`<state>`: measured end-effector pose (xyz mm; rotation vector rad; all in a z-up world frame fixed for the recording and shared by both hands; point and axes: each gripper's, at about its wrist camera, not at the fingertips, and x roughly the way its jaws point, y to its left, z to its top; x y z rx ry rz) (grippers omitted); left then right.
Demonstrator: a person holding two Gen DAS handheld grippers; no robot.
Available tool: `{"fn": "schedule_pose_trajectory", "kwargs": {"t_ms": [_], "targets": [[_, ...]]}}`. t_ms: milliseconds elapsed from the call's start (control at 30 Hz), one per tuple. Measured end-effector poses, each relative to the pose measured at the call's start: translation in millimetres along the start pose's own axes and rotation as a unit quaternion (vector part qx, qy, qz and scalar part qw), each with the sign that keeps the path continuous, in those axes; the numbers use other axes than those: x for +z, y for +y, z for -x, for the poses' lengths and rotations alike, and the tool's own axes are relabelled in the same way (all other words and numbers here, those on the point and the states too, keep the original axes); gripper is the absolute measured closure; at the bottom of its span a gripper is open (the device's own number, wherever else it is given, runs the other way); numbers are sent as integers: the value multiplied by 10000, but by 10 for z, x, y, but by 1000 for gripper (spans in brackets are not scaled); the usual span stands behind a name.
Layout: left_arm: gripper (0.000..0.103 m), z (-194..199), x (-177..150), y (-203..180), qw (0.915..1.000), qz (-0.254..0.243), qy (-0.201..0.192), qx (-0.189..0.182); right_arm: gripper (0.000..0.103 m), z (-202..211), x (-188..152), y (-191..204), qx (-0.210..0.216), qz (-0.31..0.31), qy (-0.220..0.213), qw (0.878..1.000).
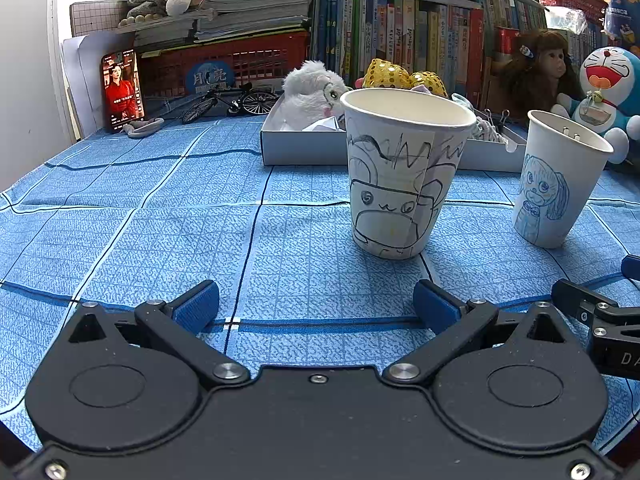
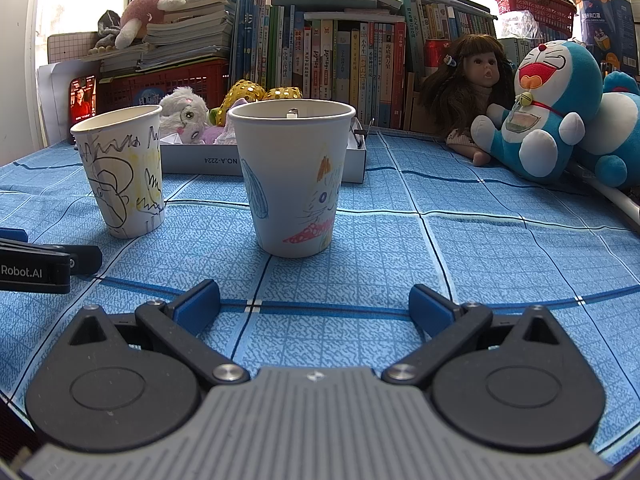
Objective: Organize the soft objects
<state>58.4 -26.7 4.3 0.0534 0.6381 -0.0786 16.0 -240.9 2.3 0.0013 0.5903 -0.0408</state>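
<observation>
Two drawn-on paper cups stand upright on the blue cloth. The black-scribble cup is just ahead of my open, empty left gripper; it also shows in the right wrist view. The blue-and-orange drawing cup stands ahead of my open, empty right gripper, and shows at the right in the left wrist view. Behind them a white shallow box holds a grey-white plush, a gold sequin toy and other soft items. The box also shows in the right wrist view.
A doll and a blue Doraemon plush lean at the back right. Books, a red crate, a phone and a model bicycle line the back. The right gripper's finger lies close on my left gripper's right.
</observation>
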Motion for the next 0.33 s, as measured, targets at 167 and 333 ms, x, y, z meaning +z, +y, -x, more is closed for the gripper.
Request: {"fn": "schedule_pose_trajectory", "kwargs": {"t_ms": [167, 333], "targets": [[0, 9, 0, -1, 10000, -1, -10, 0, 0, -1, 1, 0, 0, 1, 0, 10000], [0, 15, 14, -2, 10000, -6, -30, 1, 0, -1, 1, -1, 0, 0, 0, 10000]]}}
